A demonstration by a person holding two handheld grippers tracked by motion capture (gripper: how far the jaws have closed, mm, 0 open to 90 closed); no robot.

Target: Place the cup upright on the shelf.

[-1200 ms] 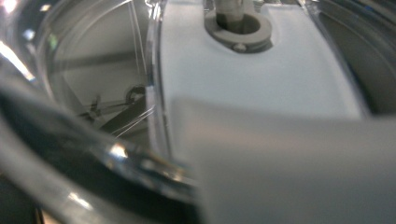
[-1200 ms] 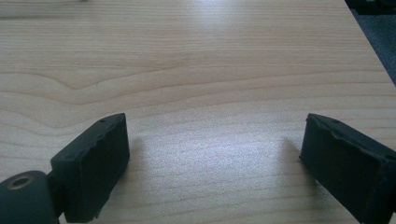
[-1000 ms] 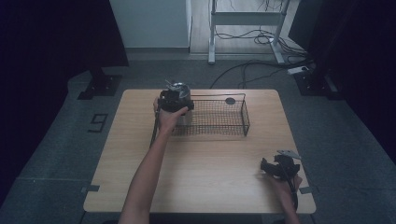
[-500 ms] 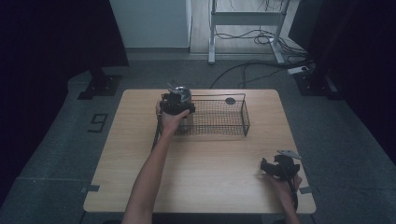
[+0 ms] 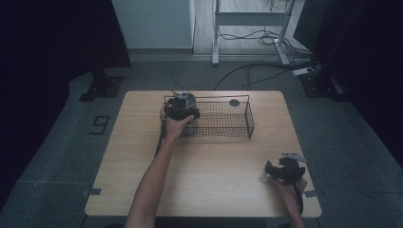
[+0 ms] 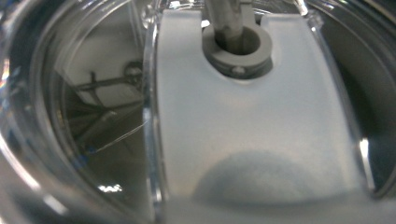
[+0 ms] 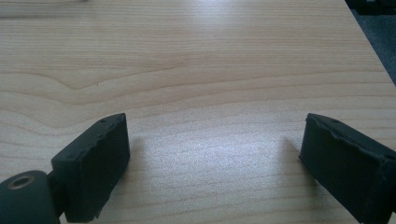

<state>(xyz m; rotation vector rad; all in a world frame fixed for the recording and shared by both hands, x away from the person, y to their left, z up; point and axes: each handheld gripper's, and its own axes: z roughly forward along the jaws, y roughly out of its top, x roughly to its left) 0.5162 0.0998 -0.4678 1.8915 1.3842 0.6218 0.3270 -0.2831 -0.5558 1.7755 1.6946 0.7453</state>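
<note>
A wire basket (image 5: 223, 118) stands on the far half of the wooden table (image 5: 199, 190), long side running across it. This basket serves as the landmark.

At the basket's left end sits a round metal pot with a clear lid (image 5: 186, 100), at or just inside the basket's left wall; from above I cannot tell which. The left gripper (image 5: 180, 110) is right at this pot, on its near side, with the hand (image 5: 173, 126) wrapped around the gripper and the forearm stretching back toward the table's near edge. In the left gripper view the lid (image 6: 93, 116) sits right against the camera: clear plastic over a metal wall, a frosted white panel (image 6: 252, 116) across it, and a grey collar (image 6: 238, 46) with a stem rising through it. The jaws are hidden there, so whether this gripper is parted or clamped cannot be told.

A small dark round thing (image 5: 234, 102) lies near the basket's far right corner; what it is cannot be told.

The right gripper (image 5: 272, 169) rests well apart from the basket, near the table's near right corner, held by the right hand (image 5: 291, 186). In the right gripper view (image 7: 212, 154) its two black jaws stand wide apart over bare wood, with nothing between them.
</note>
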